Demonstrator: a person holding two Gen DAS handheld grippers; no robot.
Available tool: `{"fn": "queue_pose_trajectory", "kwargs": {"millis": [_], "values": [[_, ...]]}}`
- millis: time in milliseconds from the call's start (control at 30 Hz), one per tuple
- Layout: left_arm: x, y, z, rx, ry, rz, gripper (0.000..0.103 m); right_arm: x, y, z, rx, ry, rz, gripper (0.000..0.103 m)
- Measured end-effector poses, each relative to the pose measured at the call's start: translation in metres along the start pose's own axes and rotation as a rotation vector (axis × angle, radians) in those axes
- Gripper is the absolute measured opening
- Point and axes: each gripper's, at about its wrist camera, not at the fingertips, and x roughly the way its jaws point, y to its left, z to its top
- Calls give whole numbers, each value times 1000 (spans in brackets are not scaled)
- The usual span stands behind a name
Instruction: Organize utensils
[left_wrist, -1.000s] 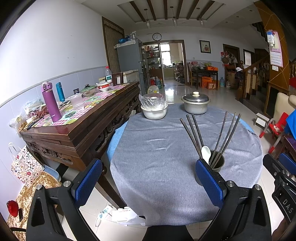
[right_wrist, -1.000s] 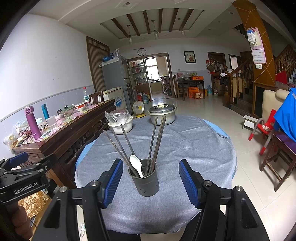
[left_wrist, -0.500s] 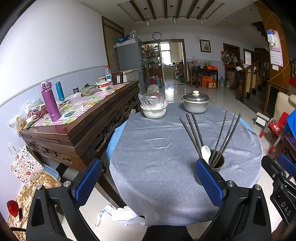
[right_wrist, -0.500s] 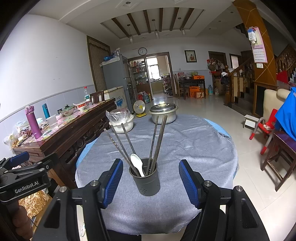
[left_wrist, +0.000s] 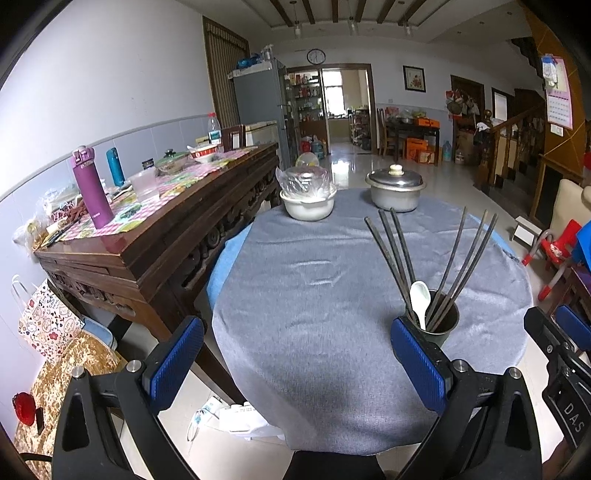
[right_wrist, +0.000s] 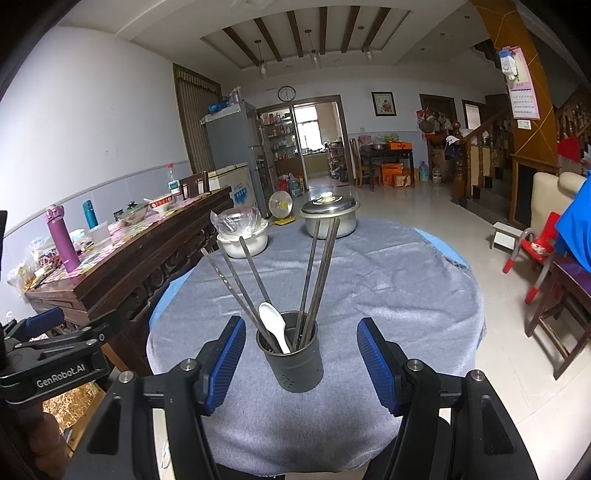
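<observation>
Both handheld grippers hover at the near edge of a round table, jaws spread wide and gripping nothing: the left gripper (left_wrist: 295, 363) faces bare grey cloth, while the right gripper (right_wrist: 301, 363) frames the utensil holder between its blue pads without touching it. Largest in view, the round table (left_wrist: 314, 295) wears a grey tablecloth over a blue underlayer that peeks out at the rim; its near edge drops out of sight behind the gripper bodies. To its left stands a carved wooden sideboard (left_wrist: 177, 229), its clutter too small to sort out beyond a purple bottle (left_wrist: 92, 194). At the table's far side sit a lidded metal pot (right_wrist: 328, 218) and, just beside it, a white bowl (right_wrist: 243, 238) whose contents are blurred under crinkled plastic wrap. Near the front edge stands the dark cylindrical utensil holder (right_wrist: 291, 360), its base partly hidden by a pad in the left wrist view. From it fan two bunches of dark chopsticks (right_wrist: 314, 273), tips buried inside the holder, and a white spoon (right_wrist: 273, 325) leans among them, bowl end up, handle hidden in the holder.
</observation>
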Motion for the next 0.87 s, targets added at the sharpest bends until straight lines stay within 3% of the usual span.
{"fn": "queue_pose_trajectory", "kwargs": {"millis": [367,733,867], "values": [[26,-5,3,-7,46,11,101,32,-8,0,19,30,10,67],[23,-10,3,1,35,10,101,27,-10,-2,14,19,13,67],[41,-12,5,7,61,-7,101,37,-26,2,64,41,8,68]]}}
